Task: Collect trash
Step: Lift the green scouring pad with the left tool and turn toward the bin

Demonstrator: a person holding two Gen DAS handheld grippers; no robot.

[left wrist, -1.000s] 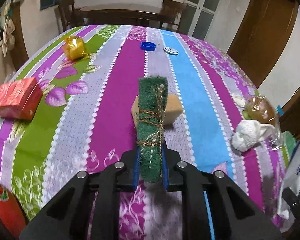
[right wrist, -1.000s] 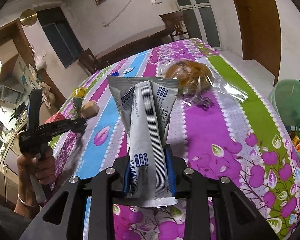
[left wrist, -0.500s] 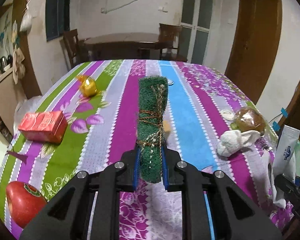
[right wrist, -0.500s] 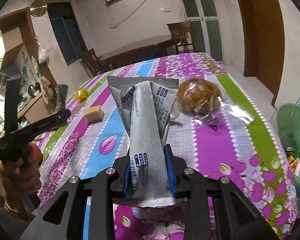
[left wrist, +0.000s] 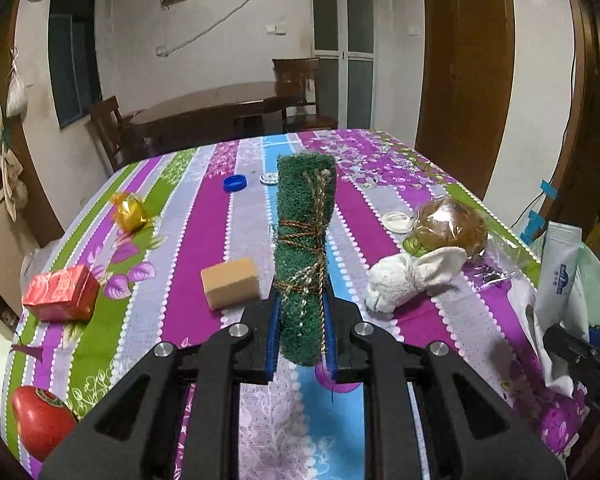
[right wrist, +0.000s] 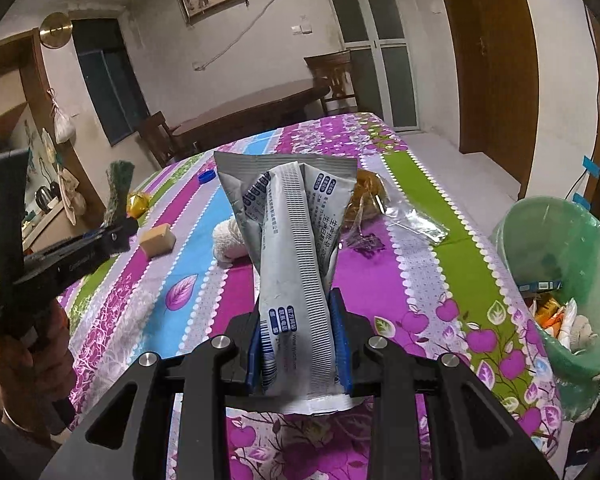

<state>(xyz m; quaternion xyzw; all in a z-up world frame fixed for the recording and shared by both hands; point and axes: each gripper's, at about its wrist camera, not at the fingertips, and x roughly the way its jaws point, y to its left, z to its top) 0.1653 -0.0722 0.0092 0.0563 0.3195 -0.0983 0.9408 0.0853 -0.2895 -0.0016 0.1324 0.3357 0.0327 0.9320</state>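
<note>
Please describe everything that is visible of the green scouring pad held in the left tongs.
The green scouring pad is a rough, fibrous strip wound with thin brown and pale cord. It stands nearly upright, its lower end clamped between the blue pads of the left tongs, lifted clear of the striped tablecloth. Nothing else touches it.

Green scourer (left wrist: pixel 304 256) (string-tied), silver wrapper (right wrist: pixel 292 248) upright

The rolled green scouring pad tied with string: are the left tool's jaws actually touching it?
Touching. In the left wrist view the jaws press both sides of the rolled green scouring pad, holding it above the striped tablecloth.
</note>
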